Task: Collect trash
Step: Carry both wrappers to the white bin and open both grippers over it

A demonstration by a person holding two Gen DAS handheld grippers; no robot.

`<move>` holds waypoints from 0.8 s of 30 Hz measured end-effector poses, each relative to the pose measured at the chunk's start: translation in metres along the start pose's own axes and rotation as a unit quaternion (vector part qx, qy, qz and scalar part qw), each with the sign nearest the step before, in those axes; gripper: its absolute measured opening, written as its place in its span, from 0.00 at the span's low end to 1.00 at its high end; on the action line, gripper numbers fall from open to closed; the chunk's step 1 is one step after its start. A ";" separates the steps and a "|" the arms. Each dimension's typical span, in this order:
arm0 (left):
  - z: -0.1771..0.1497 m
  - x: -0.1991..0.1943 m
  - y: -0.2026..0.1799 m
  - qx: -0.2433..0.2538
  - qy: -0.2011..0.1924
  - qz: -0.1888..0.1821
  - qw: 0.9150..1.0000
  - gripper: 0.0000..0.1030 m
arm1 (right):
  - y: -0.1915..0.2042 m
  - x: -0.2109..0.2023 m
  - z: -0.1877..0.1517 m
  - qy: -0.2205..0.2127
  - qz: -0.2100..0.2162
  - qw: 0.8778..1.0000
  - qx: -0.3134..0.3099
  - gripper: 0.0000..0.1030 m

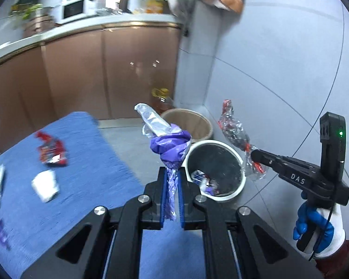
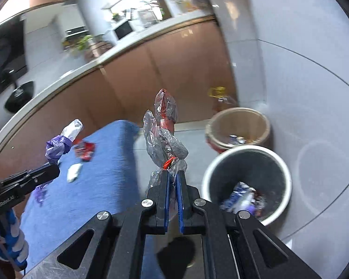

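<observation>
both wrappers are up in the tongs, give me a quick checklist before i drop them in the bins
1. Left tongs gripping the purple wrapper: ok, pads pinch its lower end.
2. Right tongs gripping the clear red-trimmed wrapper: ok, clamped at the twisted end.
3. White-rimmed bin open and with room: ok, only a few wrappers lie in the bottom.
4. Tan bin open: ok, some trash is inside.
5. Wrappers directly above a bin mouth: cannot tell, the views are blurred and oblique.
6. Blue cloth cleared of trash: not ok, a red packet and a white packet lie there.
</observation>
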State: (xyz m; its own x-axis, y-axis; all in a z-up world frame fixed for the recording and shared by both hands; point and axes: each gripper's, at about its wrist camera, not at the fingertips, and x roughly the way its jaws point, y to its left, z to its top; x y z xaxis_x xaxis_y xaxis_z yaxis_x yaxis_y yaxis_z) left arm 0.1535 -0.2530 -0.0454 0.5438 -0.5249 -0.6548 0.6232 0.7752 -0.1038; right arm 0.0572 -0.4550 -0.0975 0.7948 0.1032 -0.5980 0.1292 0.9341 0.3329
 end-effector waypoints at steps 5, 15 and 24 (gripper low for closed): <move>0.016 0.065 -0.030 0.026 0.042 -0.030 0.998 0.08 | -0.044 0.020 0.002 0.009 -0.037 0.999 0.029 0.06; 0.030 0.175 -0.077 0.053 0.112 -0.061 0.990 0.08 | -0.090 0.065 -0.002 0.034 -0.089 0.994 0.055 0.08; 0.045 0.239 -0.096 0.019 0.150 -0.108 0.983 0.19 | -0.111 0.086 -0.005 0.048 -0.118 0.990 0.059 0.08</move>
State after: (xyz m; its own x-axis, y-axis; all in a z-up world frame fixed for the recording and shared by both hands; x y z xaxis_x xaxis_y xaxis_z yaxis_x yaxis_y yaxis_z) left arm 0.2489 -0.4685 -0.1582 0.2110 -0.5441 -0.8121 0.7296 0.6405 -0.2396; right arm 0.1081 -0.5483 -0.1900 0.6751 -0.0749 -0.7339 0.3772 0.8900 0.2561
